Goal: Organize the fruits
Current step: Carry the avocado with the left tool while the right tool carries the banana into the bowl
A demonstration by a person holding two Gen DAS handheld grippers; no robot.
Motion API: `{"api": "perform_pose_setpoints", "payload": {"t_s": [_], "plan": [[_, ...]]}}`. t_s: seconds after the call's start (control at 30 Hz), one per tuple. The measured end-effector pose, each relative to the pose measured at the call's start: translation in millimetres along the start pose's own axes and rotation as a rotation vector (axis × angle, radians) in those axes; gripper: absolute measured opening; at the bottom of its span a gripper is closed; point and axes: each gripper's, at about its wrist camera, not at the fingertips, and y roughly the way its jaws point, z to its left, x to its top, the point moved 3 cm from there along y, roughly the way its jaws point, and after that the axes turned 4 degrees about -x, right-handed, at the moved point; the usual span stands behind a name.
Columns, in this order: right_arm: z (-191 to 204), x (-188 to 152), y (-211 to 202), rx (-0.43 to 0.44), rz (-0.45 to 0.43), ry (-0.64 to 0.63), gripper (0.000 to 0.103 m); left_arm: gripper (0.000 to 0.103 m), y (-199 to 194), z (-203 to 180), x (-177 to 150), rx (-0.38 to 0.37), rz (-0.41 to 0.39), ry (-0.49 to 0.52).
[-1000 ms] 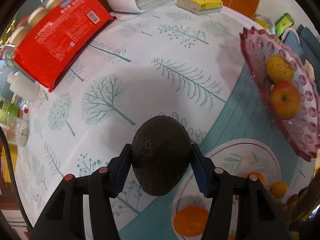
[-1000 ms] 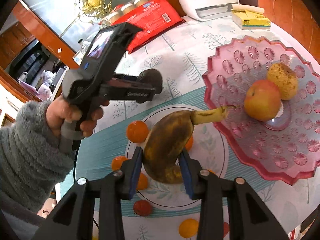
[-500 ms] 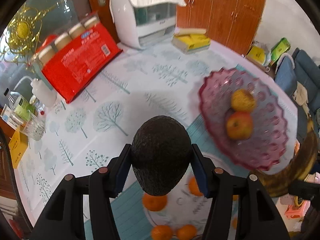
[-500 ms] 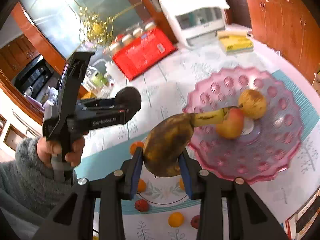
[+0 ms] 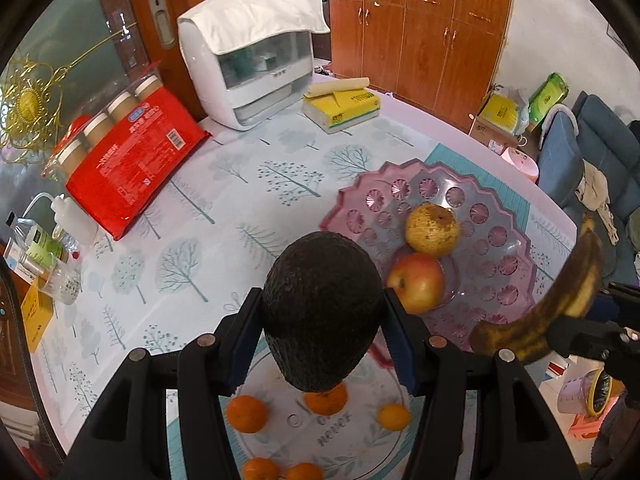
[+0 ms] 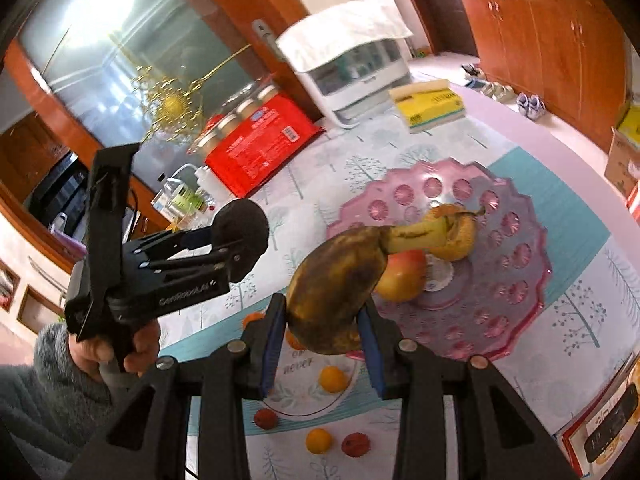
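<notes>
Both hands are loaded and up in the air over the table (image 5: 248, 184). The left gripper (image 5: 322, 334) is clamped on a dark avocado (image 5: 322, 312), blue pads pressed to either flank, the fat end pointing away from the camera; from the right wrist view you can see that same avocado (image 6: 240, 240) poking out past the black tool, the person's hand (image 6: 116, 348) wrapped round its handle in a fuzzy grey sleeve (image 6: 48, 392). The right gripper (image 6: 322, 344) is squeezed onto the thick belly of a very brown banana (image 6: 340, 280), stem curving out ahead of it. Gripping at the middle looks sensible here: it keeps a soft, overripe fruit balanced rather than dangling. Ahead sits the pink scalloped dish (image 5: 500, 220), already carrying a pear (image 5: 431, 230) and a red apple (image 5: 416, 282) near its centre. Below the left jaws is a flat white plate (image 5: 360, 436) with small oranges (image 5: 246, 414) scattered on and around it, and two little dark red fruits (image 6: 266, 418) on the cloth beside it. Both big fruits look bound for the pink dish, I'd say, with the open room on its far and right side. The risk: the banana's stem clipping the pear on the way down, or the avocado rolling once let go.
</notes>
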Motion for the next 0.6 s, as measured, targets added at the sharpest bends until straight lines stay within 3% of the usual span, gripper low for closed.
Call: {"api": "perform_pose_setpoints", "payload": {"t_s": [0.23, 0.6], "plan": [[-48.1, 8.3, 18.4, 0.027, 0.056, 0.104, 0.036, 0.056, 24.3, -22.0, 6.8, 0.005, 0.04, 0.0], [-110.4, 19.4, 73.7, 0.048, 0.22, 0.289, 0.036, 0.056, 75.1, -47.1, 17.7, 0.009, 0.115, 0.011]]}}
